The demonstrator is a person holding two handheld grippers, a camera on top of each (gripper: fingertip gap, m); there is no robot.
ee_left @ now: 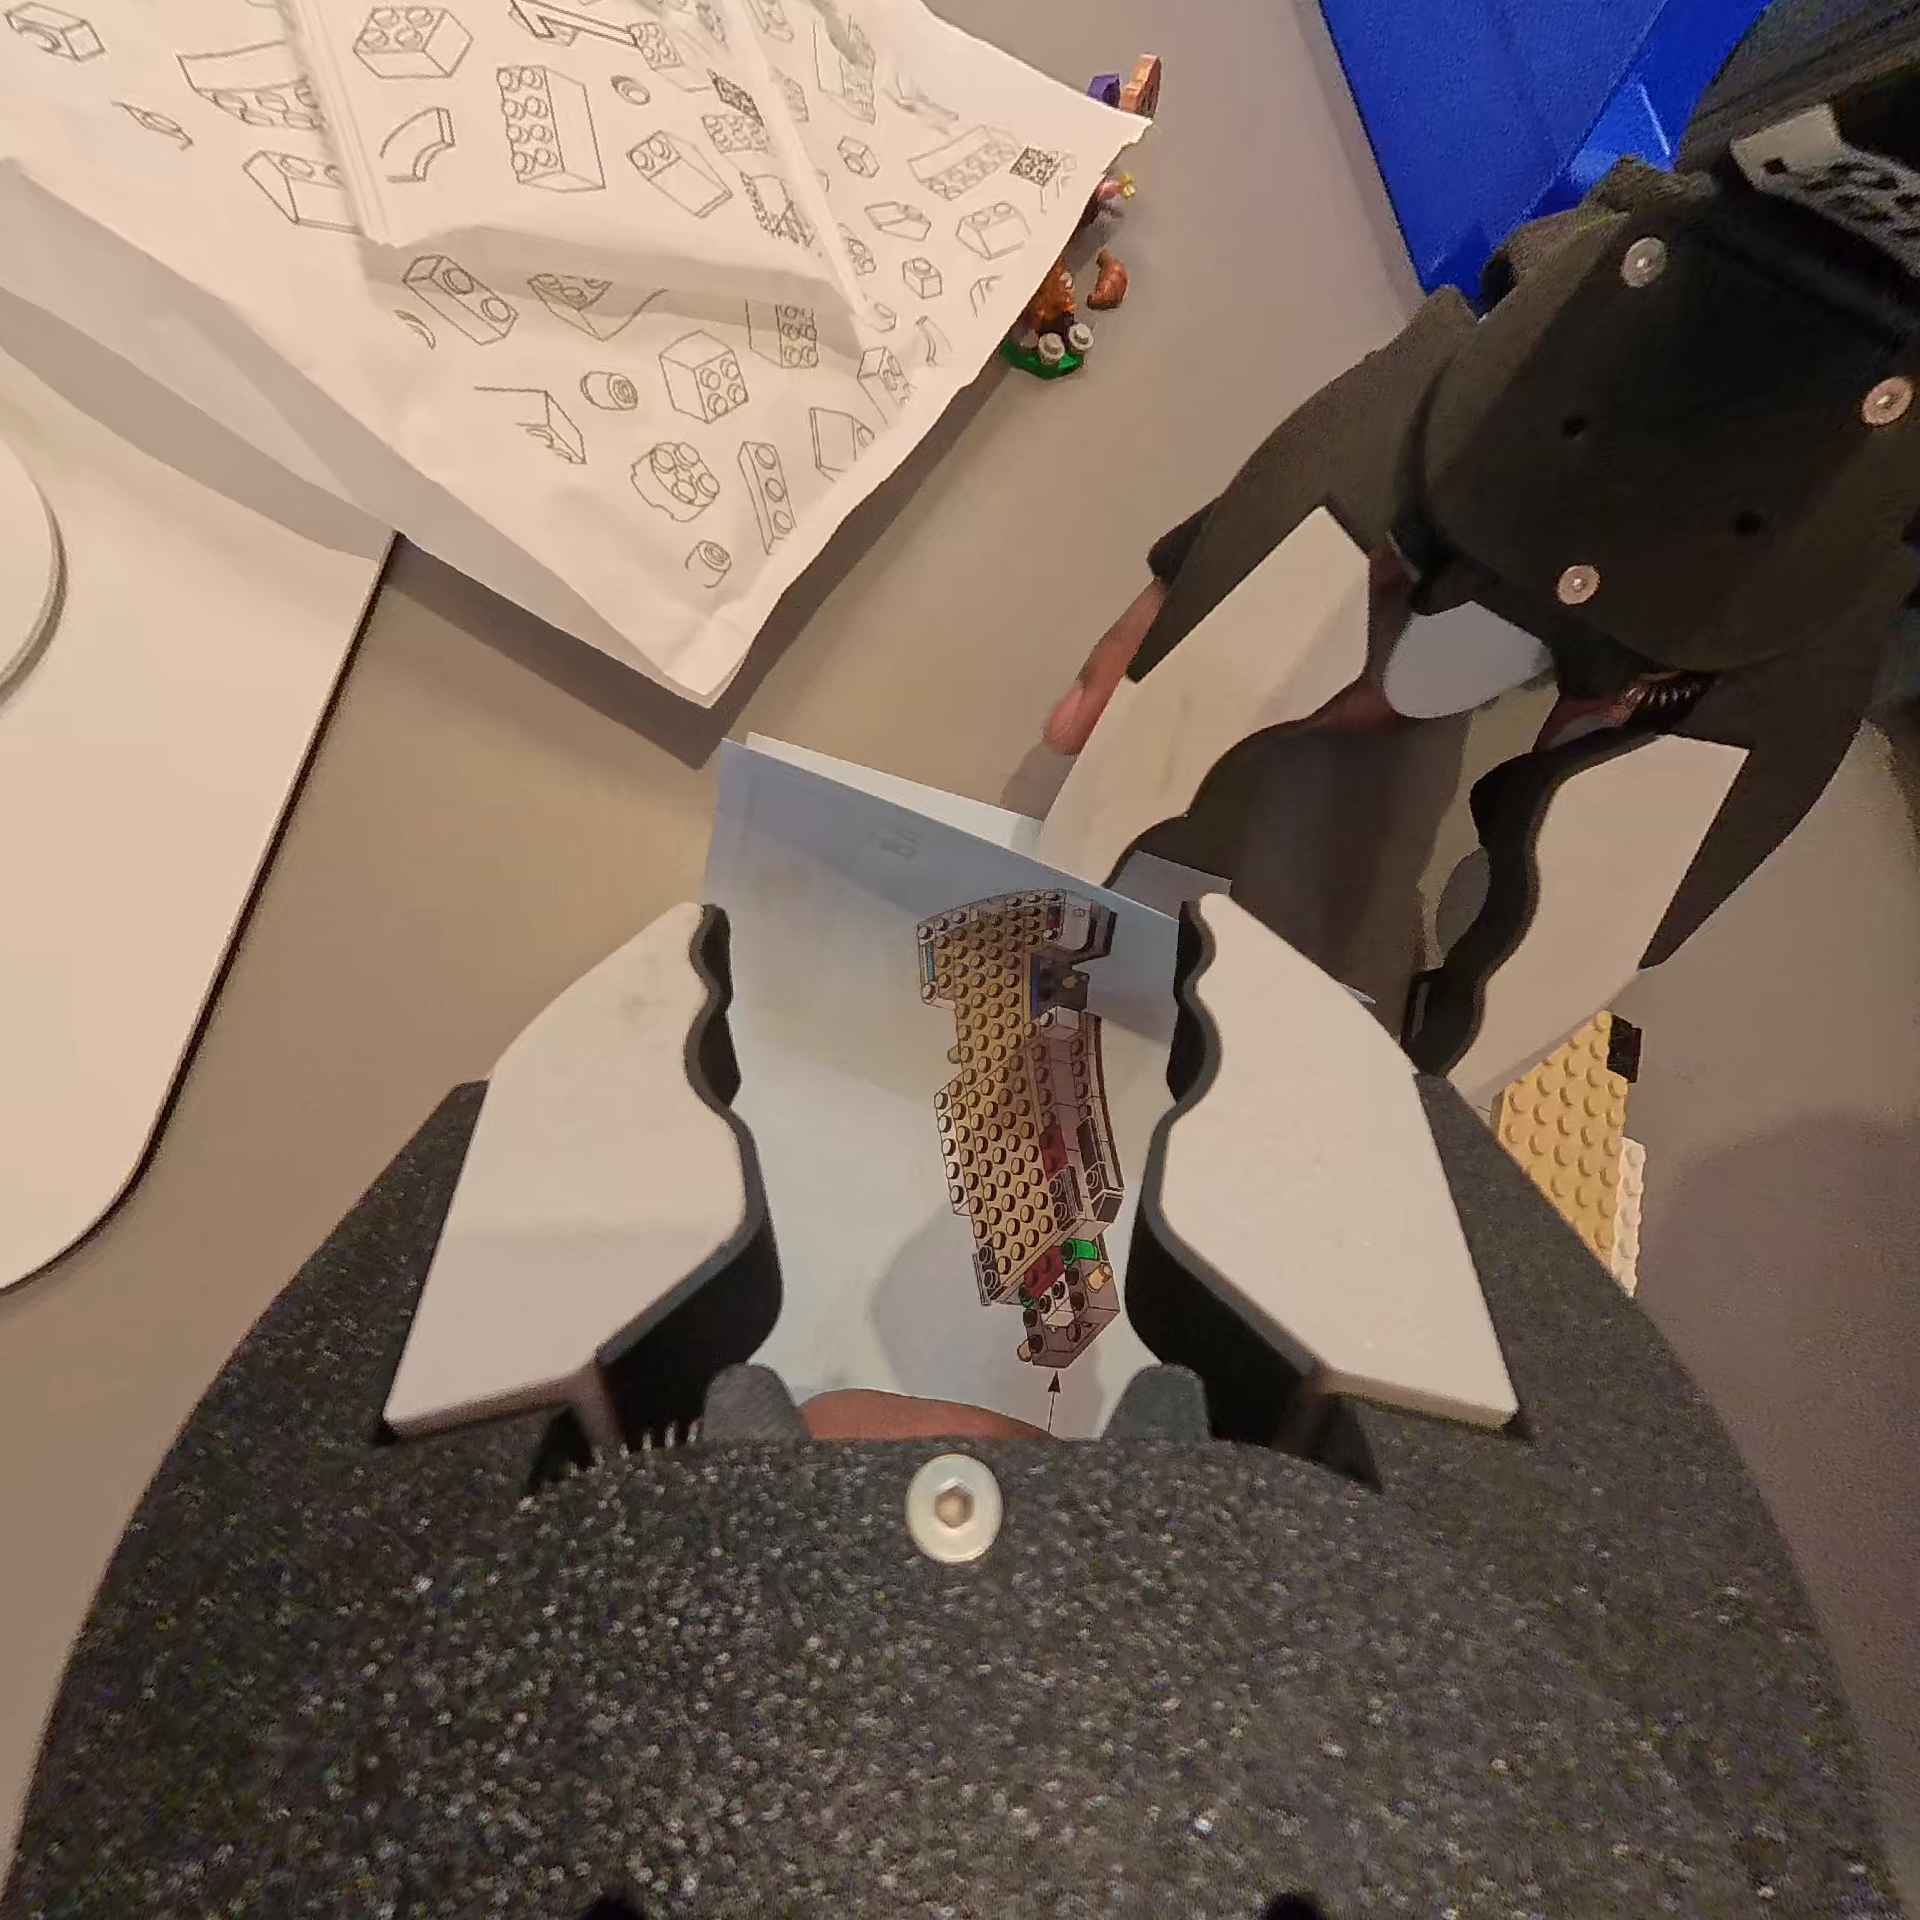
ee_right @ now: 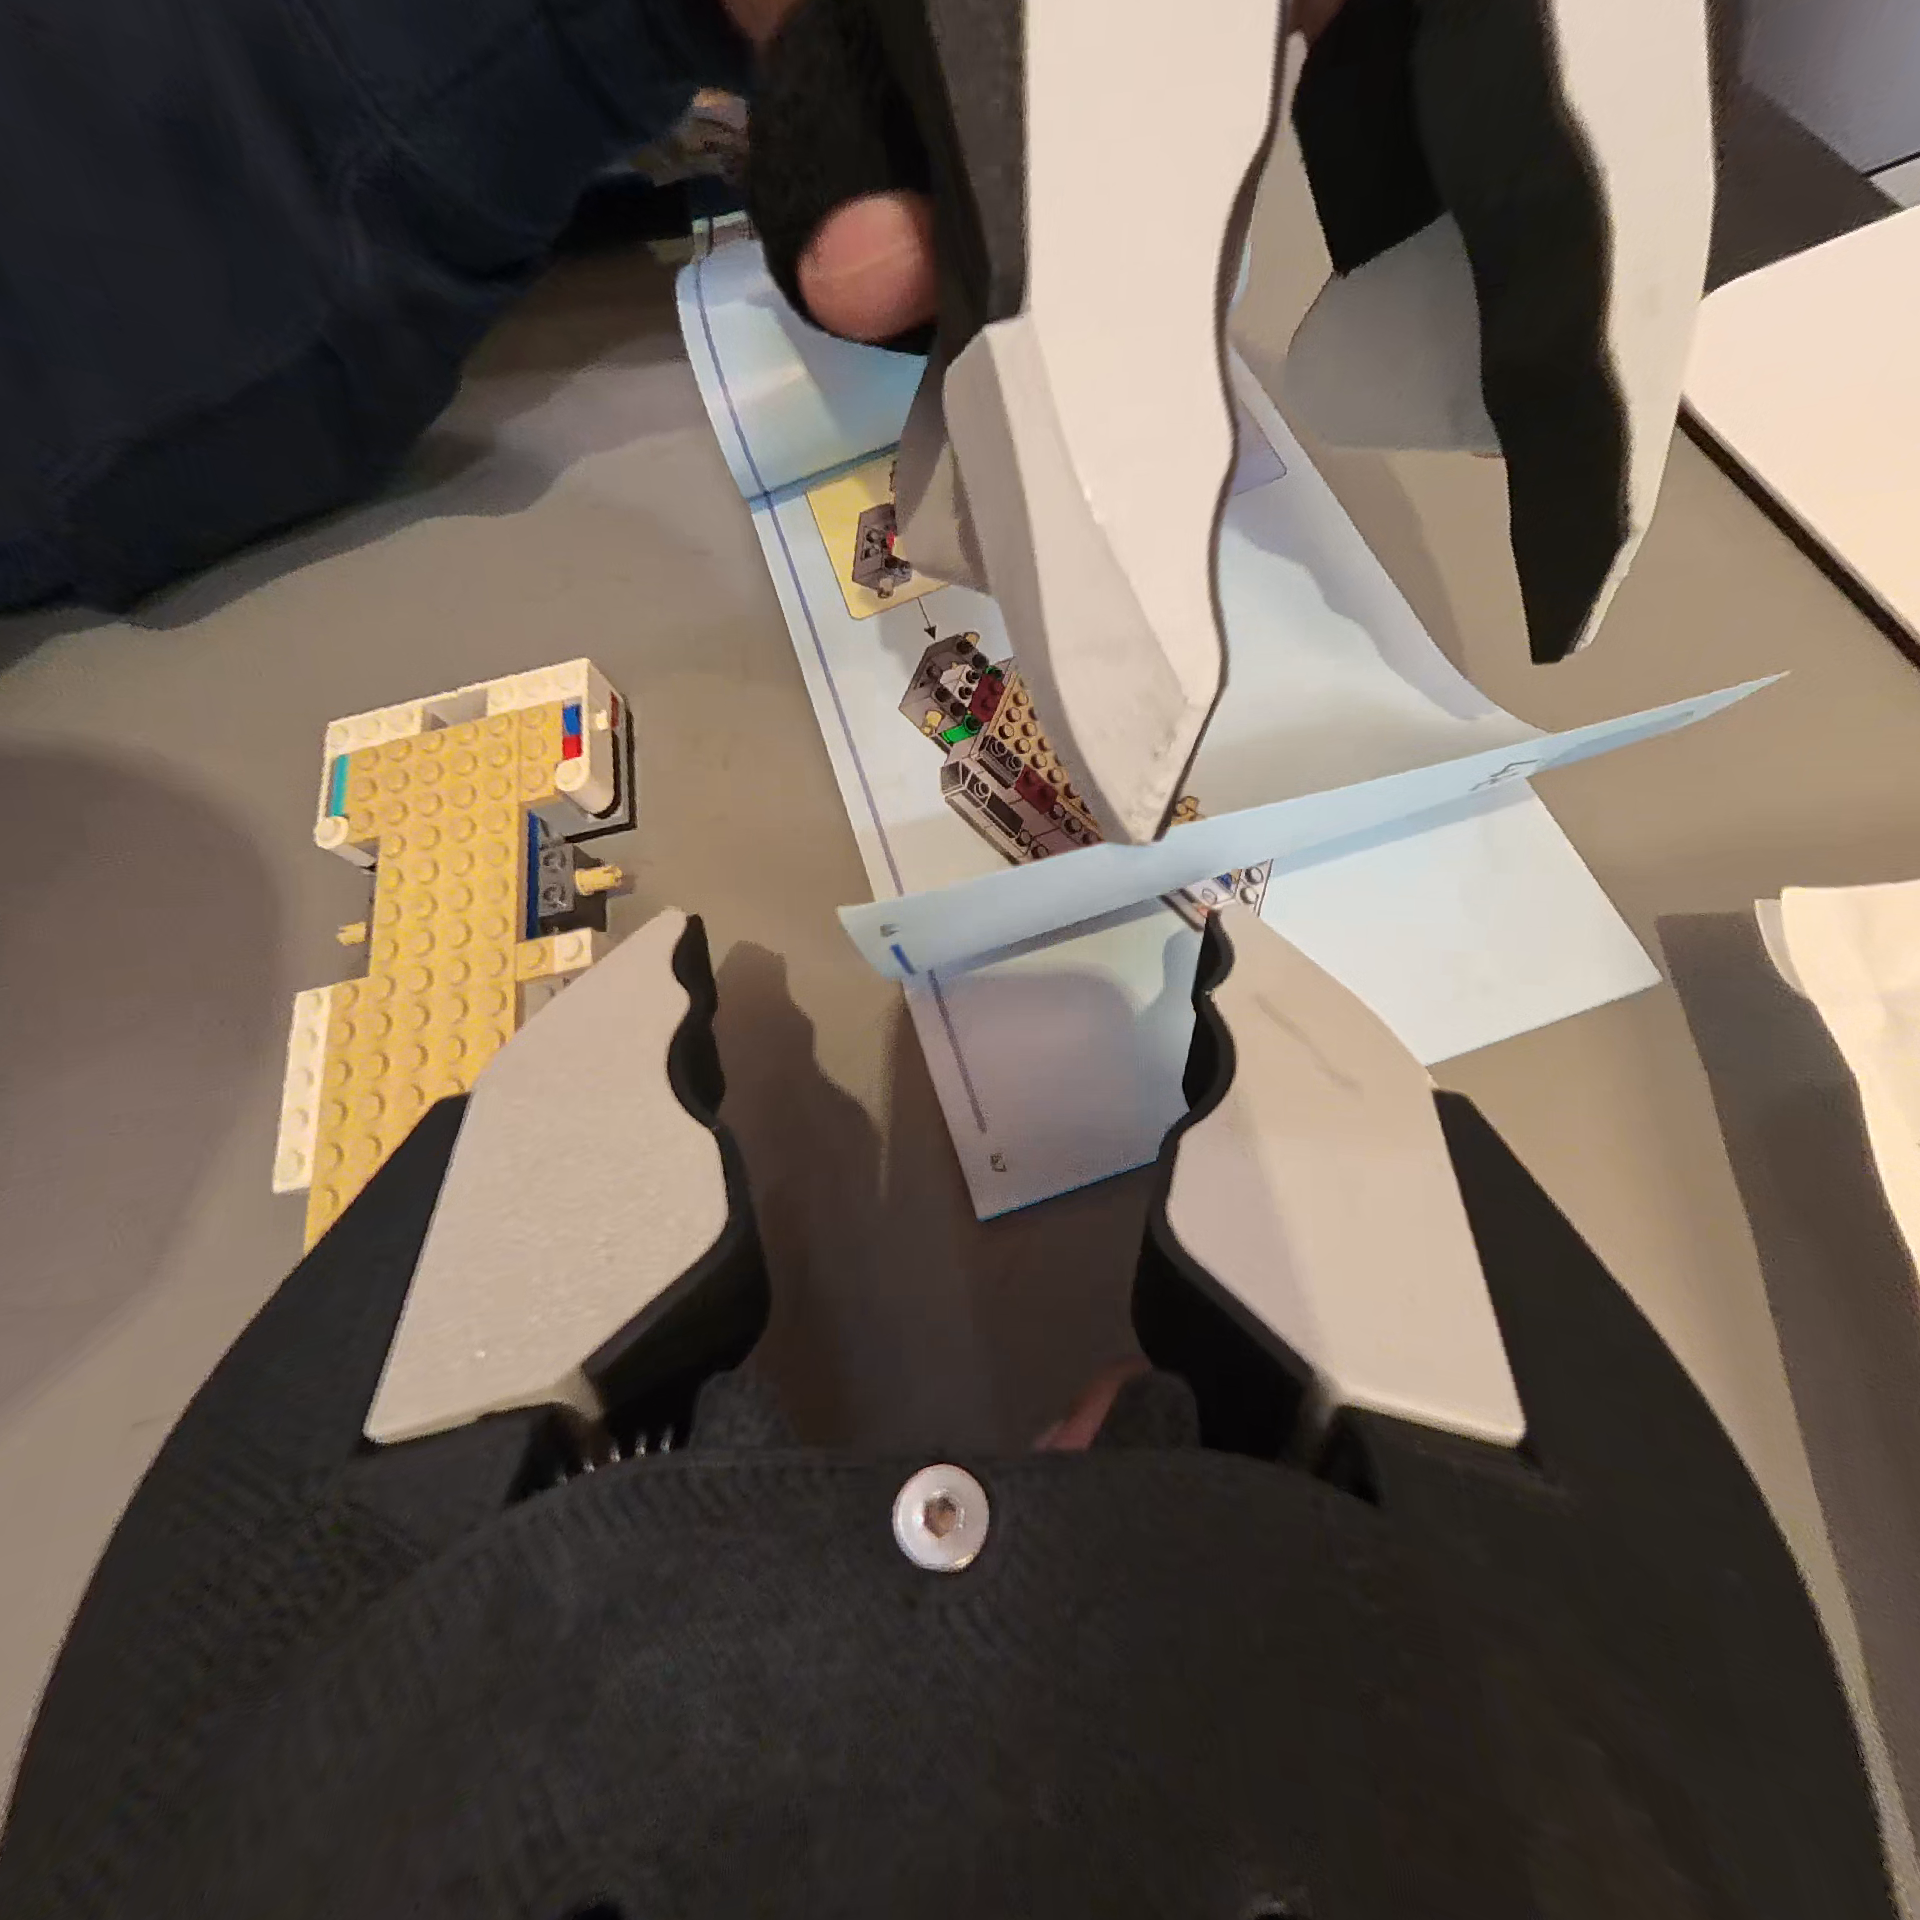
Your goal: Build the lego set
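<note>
Instruction booklet (ee_right: 1351,977) lies open on the grey tabletop (ee_right: 727,644), centre of the right wrist view. One pale blue page (ee_right: 1299,831) stands lifted off the spread, its free edge running from lower centre up toward the right edge of the frame. The printed page beneath shows a picture of a brick model.

Left claw (ee_left: 945,997): fingers wide apart, nothing clamped. In the right wrist view it comes down from the top of the frame, and one fingertip (ee_right: 1143,790) sits at the raised page's edge, seemingly touching it; the other finger hangs clear to the right. In its own view the lifted page fills the gap between the fingers without being pinched.

Right claw (ee_right: 951,997): fingers also wide apart, empty. It hovers low over the near edge of the booklet, right fingertip just over the paper, left fingertip over bare tabletop.

Left of the booklet, apart from it, lies a flat brick model (ee_right: 447,935) of tan studded plates with white edging. Neither claw touches it.

Upper left of the left wrist view: a large white paper sheet (ee_left: 540,312) printed with brick outlines. A few small loose brick pieces (ee_left: 1060,322) sit at its right edge. A white board (ee_left: 156,831) lies at far left, and something blue (ee_left: 1507,114) fills the upper right corner.
</note>
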